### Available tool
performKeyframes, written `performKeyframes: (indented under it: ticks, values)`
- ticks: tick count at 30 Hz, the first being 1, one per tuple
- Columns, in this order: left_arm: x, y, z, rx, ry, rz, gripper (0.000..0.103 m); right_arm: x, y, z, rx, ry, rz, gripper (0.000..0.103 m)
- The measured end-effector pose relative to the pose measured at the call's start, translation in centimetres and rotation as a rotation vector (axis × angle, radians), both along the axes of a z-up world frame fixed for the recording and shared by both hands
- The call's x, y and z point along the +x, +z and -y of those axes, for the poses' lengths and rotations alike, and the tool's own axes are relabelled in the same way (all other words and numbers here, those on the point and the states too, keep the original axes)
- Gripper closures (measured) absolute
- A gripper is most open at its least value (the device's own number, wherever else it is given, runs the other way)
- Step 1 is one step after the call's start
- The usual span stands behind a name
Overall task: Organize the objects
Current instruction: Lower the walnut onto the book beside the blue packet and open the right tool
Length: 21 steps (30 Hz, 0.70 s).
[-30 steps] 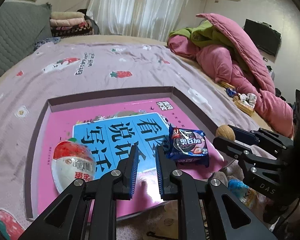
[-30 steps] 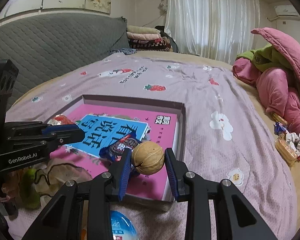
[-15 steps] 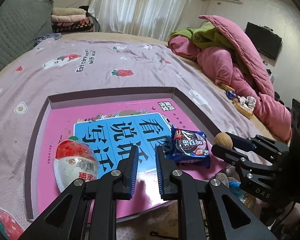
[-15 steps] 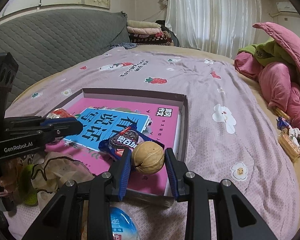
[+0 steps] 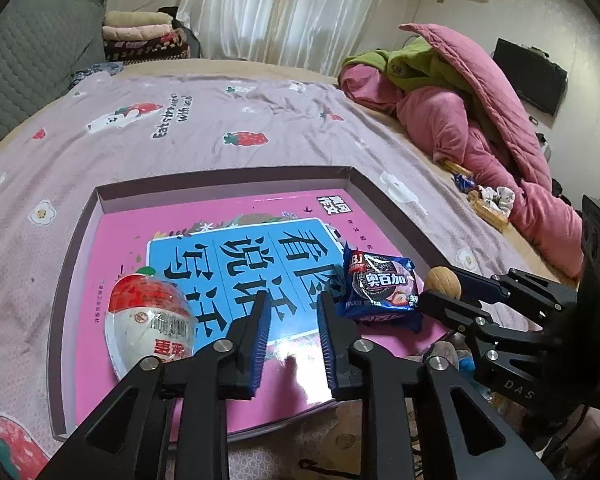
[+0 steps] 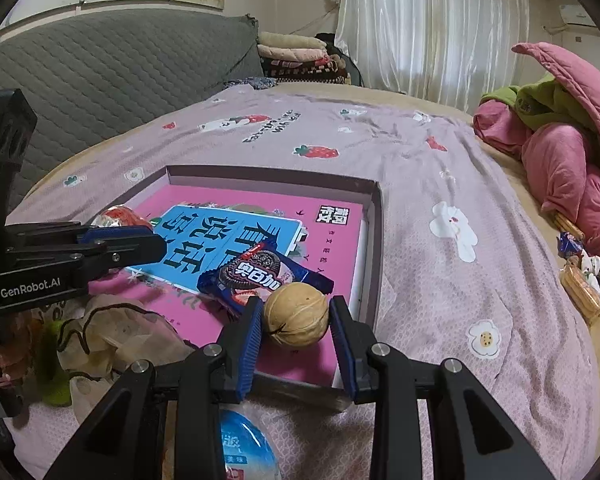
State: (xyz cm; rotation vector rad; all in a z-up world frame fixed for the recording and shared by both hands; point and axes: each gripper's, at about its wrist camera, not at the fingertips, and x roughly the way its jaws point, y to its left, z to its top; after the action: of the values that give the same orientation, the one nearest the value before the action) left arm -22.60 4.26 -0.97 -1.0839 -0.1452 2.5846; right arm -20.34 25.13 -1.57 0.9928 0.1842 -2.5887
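A shallow box [image 5: 220, 176] with a pink and blue book inside lies on the bedspread. On the book are a blue cookie pack [image 5: 380, 292] and a red and white egg-shaped packet [image 5: 152, 320]. My left gripper [image 5: 294, 304] hovers over the book between them, jaws opening, with nothing between them. My right gripper [image 6: 296, 308] is shut on a tan walnut [image 6: 296, 314] above the box's near right corner, just in front of the cookie pack [image 6: 260, 276]. In the left wrist view the walnut [image 5: 443, 280] shows at the right gripper's tips. The left gripper [image 6: 158, 240] reaches in from the left.
Pink and green quilts [image 5: 460, 112] are heaped at the right, with small snacks [image 5: 488, 200] beside them. A crumpled plastic bag [image 6: 112, 332] and a blue and white packet [image 6: 244, 444] lie at the near edge. A grey headboard [image 6: 100, 72] and folded blankets [image 6: 296, 56] stand behind.
My left gripper's jaws have spread a little wider over the book. The right gripper still holds the walnut in the same spot.
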Motion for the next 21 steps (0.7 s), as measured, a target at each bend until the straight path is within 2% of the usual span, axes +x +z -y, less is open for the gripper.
performKeyframes:
  ticks: [18, 21]
  values:
    - [0.20, -0.65, -0.76, -0.061, -0.006, 0.013, 0.065, -0.51, -0.43, -0.53, -0.046, -0.005, 0.052, 0.068]
    - [0.18, -0.63, -0.82, -0.067, -0.004, 0.015, 0.060, -0.53, -0.45, -0.49, -0.044, -0.007, 0.051, 0.068]
